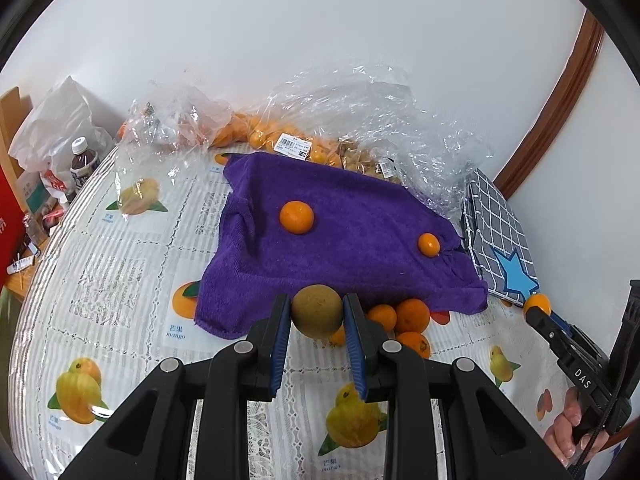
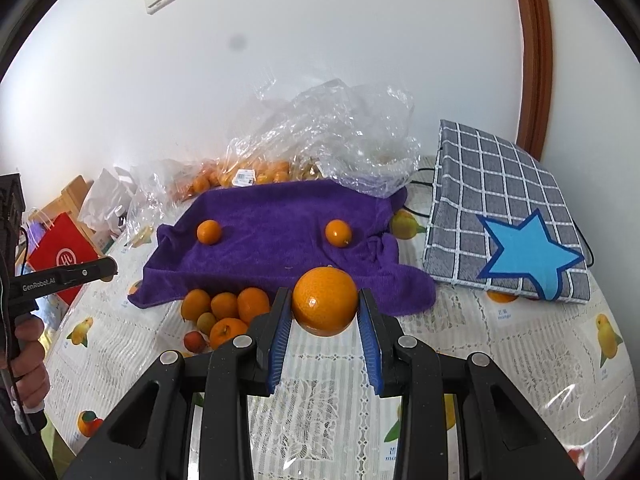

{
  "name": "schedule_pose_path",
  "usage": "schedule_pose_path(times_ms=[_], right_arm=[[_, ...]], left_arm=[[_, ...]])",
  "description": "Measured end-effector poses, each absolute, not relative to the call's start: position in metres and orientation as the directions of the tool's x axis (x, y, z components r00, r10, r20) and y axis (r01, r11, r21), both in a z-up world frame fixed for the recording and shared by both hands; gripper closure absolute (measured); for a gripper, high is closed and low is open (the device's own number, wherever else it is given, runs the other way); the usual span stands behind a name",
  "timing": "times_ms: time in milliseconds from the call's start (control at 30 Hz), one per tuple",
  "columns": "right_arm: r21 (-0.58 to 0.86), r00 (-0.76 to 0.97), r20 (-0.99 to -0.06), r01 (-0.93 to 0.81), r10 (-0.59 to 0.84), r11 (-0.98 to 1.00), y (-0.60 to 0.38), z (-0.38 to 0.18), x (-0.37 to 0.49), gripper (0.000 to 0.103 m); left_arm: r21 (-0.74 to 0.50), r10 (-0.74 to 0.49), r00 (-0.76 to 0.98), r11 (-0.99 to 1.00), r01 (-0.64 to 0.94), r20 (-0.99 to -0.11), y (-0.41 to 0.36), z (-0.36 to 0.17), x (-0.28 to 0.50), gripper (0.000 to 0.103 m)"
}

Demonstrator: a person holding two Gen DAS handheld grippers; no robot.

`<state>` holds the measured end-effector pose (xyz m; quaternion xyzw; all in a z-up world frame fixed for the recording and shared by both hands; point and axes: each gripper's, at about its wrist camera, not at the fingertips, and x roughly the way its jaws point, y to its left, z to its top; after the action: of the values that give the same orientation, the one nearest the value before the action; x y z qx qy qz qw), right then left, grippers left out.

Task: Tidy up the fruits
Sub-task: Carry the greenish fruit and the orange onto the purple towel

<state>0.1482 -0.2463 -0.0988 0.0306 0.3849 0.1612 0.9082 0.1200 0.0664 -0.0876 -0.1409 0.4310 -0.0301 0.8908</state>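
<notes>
My left gripper [image 1: 316,312] is shut on a brown-green round fruit [image 1: 317,310], held above the table in front of the purple towel [image 1: 340,240]. My right gripper [image 2: 325,307] is shut on an orange [image 2: 325,301]; it also shows at the right of the left wrist view [image 1: 537,306]. Two oranges lie on the towel, a bigger one [image 1: 296,217] and a small one [image 1: 428,245]. A pile of several oranges [image 2: 224,312] lies on the table at the towel's front edge, with one greenish fruit [image 2: 207,322] among them.
Clear plastic bags with more small oranges [image 1: 280,136] lie behind the towel by the wall. A grey checked cloth bag with a blue star [image 2: 508,216] lies right of the towel. Bottles, a white bag [image 1: 56,128] and a red box [image 2: 60,256] crowd the left edge.
</notes>
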Motion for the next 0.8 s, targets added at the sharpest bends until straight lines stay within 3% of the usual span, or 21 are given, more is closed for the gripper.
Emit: schedule_pose_path(times_ms=[800], right_arm=[[0.156,0.641,-0.703,-0.281,0.306,0.947,-0.231,-0.109,0.193,0.07]], left_arm=[[-0.275,-0.167,0.612,0.957,-0.087,-0.773,0.084,-0.104,0.167,0.078]])
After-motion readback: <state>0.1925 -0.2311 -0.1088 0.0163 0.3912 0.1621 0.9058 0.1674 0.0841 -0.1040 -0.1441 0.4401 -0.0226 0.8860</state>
